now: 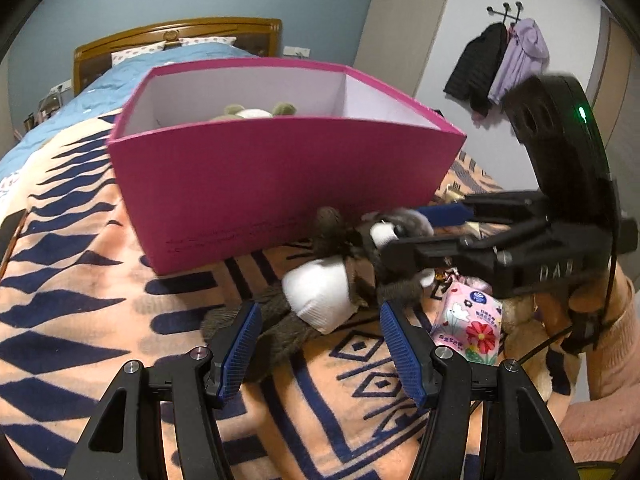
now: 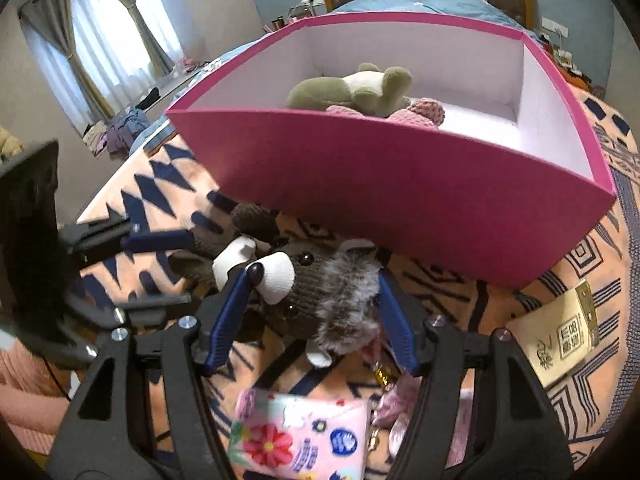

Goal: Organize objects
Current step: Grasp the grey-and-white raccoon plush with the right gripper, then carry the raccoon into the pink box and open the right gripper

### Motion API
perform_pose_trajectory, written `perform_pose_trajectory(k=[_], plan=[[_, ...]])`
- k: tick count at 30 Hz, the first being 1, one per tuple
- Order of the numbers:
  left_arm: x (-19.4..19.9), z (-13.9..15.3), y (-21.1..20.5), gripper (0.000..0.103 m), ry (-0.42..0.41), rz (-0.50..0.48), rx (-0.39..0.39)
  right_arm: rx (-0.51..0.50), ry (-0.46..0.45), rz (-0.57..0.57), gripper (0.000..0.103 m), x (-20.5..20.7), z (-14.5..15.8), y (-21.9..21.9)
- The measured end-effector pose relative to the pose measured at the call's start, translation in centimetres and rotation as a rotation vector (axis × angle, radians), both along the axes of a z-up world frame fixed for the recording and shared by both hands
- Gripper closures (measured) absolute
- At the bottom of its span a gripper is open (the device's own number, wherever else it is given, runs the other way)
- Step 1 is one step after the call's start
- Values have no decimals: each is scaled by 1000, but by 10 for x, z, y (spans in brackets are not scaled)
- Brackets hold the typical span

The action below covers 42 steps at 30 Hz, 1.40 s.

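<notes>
Right claw (image 2: 312, 304) half-open round grey plush toy's (image 2: 316, 292) head, left claw (image 1: 320, 340) half-open, empty (over its body); loose pinch could drop it short of pink box (image 2: 400, 200).

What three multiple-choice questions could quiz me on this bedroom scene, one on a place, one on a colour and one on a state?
1. Where does the brown plush toy lie?
A. in the box
B. on the blanket in front of the box
C. on the floor

2. What colour is the outside of the box?
A. pink
B. green
C. yellow

3. How does the right hand-held gripper stand?
A. shut with nothing in it
B. out of sight
C. its fingers on either side of the toy's head

Answers: 1 B, it rests on the patterned blanket below the box's near wall. 2 A, its walls are bright pink. 3 C, the blue pads flank the head.
</notes>
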<state>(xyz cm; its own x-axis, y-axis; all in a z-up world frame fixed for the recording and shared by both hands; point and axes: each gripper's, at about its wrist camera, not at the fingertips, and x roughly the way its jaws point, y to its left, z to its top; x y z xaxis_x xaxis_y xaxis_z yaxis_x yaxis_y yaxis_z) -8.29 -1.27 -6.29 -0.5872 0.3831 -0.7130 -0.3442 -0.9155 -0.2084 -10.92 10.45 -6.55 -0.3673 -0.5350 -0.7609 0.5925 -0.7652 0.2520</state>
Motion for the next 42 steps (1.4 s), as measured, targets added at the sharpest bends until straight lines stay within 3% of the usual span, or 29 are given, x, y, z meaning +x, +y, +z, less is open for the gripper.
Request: perform_pose_trajectory(k=[8,13,19,37,42], plan=[[-11,-14,2,40,-50,21,-11,-7,-32,-17,37,-6,-9,-4],[-10,-15,3,51,-66,22,-25,-33,-20,-21,45,-6,-10,-1],[-5,-9,-5,53,-79,10,35,-73,-12,-30,46,-1,-7,5],[23,61,-8,60,84,-7,46,-199,111,-32,46,26,58,23],[9,81,4,60,128,-5,30,-213,156,-20,46,24,77,22]])
